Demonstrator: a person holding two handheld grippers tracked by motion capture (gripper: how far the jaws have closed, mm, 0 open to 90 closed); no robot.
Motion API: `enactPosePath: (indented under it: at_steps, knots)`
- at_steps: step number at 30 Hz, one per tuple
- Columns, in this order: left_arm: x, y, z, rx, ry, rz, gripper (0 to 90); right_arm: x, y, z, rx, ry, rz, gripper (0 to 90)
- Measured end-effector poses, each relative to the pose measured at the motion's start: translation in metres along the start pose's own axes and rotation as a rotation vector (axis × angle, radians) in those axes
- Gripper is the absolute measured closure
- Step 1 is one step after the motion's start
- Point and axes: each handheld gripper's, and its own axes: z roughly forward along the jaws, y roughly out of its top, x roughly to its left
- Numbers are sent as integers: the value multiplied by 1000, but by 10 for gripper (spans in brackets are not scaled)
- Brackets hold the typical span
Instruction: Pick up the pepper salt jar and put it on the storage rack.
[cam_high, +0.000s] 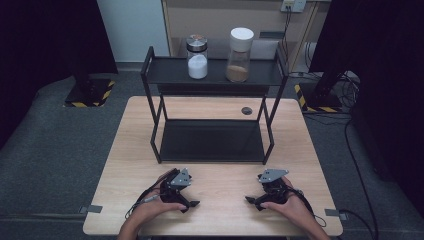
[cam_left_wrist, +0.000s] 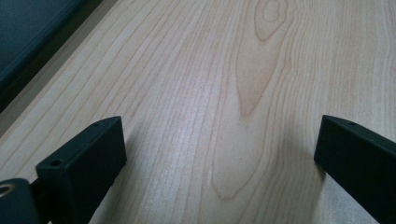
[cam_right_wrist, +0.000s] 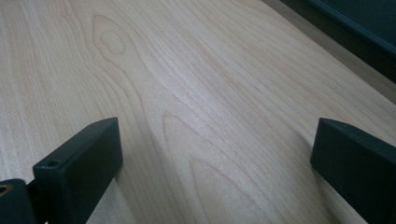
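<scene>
A pale wooden table (cam_high: 125, 165) is filling the middle of the high view, standing on grey carpet. A black two-tier rack (cam_high: 150, 80) is sitting on its far half. Two jars are standing upright and apart on the top shelf: a jar of white powder (cam_high: 197, 57) at the left and a taller white-lidded jar of brown powder (cam_high: 239, 48) at the right. Near the table's front edge, the person's hands are resting on the wood, well apart, each gripping a tool. The left gripper (cam_high: 191, 204) and right gripper (cam_high: 251, 201) are both lying low, tips pointing inward, jaws standing wide with nothing between them but bare wood.
</scene>
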Motion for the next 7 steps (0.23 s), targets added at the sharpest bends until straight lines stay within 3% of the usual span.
enactPosePath:
  at_steps: [7]
  knots:
    - [0, 0, 0, 0, 0, 0, 8, 1, 1, 0, 7, -2, -4, 13]
